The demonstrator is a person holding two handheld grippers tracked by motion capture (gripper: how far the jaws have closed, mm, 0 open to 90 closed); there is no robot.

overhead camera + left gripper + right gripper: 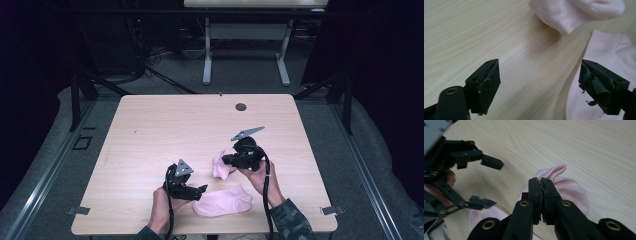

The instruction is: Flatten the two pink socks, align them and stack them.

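Surface point(165, 130) of pale wood carries two pink socks near its front edge. One sock point(222, 201) lies flat beside the left gripper point(201, 189), jaws wide open. The right gripper point(226, 159) pinches the other sock point(219, 165), lifting it.

High view dim and soft, dark surround, counter point(165, 125) evenly lit from above, faint shadows, no glare, gripper views brighter, near jaws blurred, pink sock point(579, 12) slightly out of focus
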